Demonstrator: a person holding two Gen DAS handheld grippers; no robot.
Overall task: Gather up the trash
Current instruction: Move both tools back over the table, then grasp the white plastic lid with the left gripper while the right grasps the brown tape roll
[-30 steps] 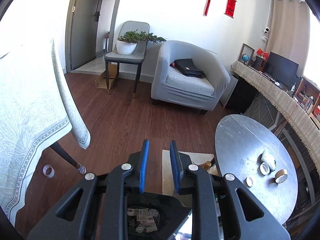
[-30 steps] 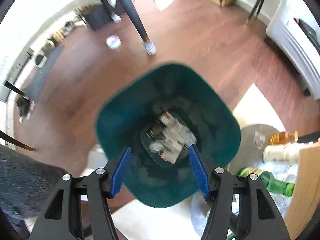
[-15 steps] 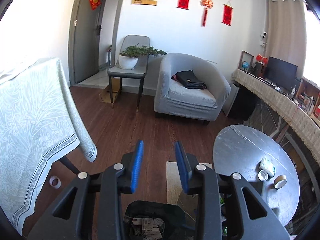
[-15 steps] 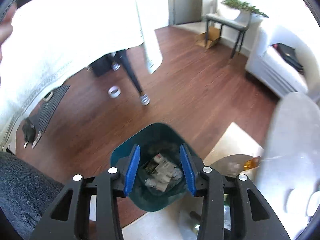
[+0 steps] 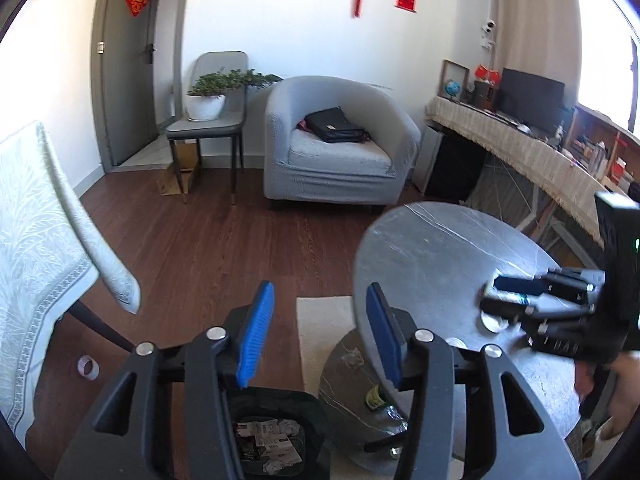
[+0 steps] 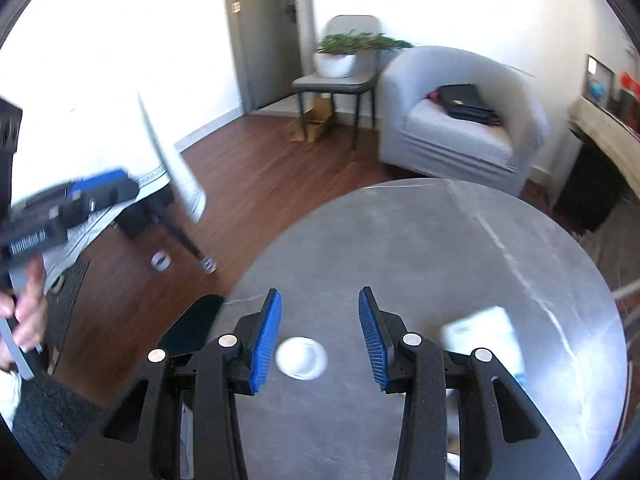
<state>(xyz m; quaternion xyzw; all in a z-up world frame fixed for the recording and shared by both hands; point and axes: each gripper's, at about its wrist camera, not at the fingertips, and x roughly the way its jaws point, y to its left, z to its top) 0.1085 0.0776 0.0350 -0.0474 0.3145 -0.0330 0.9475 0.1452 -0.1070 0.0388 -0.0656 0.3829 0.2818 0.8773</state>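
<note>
A dark bin (image 5: 280,408) holding crumpled paper stands on the floor below my left gripper (image 5: 319,300). The left jaws are opening with nothing between them. My right gripper (image 6: 319,300) hovers open over the round grey table (image 6: 420,248). A small white round piece (image 6: 301,358) lies on the table beneath the gap between its fingers, untouched. A white packet (image 6: 484,332) lies to its right. In the left wrist view the right gripper (image 5: 491,294) reaches over the table (image 5: 432,256) from the right.
A tape roll (image 5: 88,367) lies on the wood floor by the leg of a cloth-covered table (image 5: 36,240). Bottles (image 5: 376,396) sit on a low shelf under the round table. A grey armchair (image 5: 336,152) and a chair with a plant (image 5: 208,120) stand behind.
The right gripper rose from over the bin to above the round table, its jaws narrower than a second ago. The left jaws spread wider and the left view shifted toward the table.
</note>
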